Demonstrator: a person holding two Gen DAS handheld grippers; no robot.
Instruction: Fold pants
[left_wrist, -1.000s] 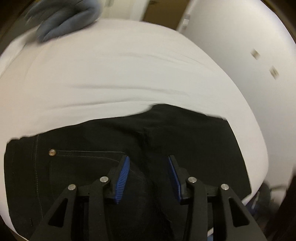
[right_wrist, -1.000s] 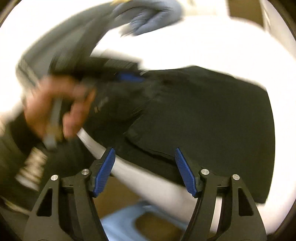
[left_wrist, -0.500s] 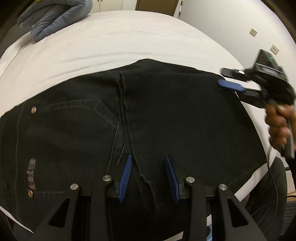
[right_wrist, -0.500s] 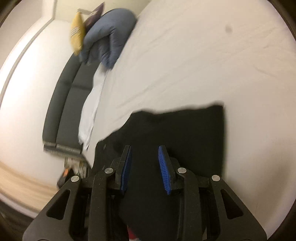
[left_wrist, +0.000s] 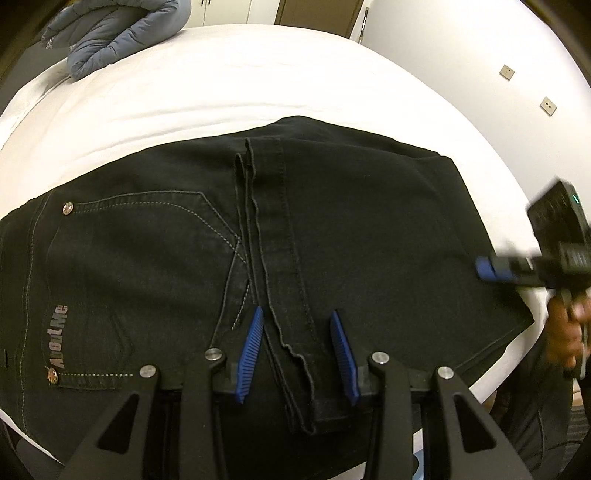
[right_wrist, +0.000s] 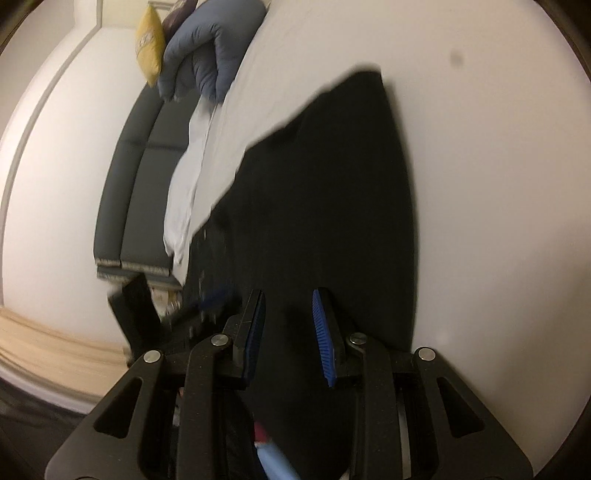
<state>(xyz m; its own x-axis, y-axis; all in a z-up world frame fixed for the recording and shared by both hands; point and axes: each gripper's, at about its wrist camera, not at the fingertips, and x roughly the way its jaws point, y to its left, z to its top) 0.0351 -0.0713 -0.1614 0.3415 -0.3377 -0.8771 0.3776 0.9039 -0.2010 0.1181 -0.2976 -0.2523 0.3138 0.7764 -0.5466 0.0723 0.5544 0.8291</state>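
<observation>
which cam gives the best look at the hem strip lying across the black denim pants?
Left wrist. The double-stitched hem strip is sharp there, running up the black denim pants from between the left gripper pads. In the right wrist view the pants are a blurred black mass; no hem can be made out.

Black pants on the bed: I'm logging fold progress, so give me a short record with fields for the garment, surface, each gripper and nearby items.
garment: black pants, lying folded over and flat, hem ends on top near the front edge
surface: white bed sheet
left gripper: jaws apart, either side of the hem ends, not pressing them
right gripper: over the pants' edge, jaws closing, grip on cloth not clear
nearby: blue-grey puffy jacket at the far corner; yellow bag beside it
</observation>
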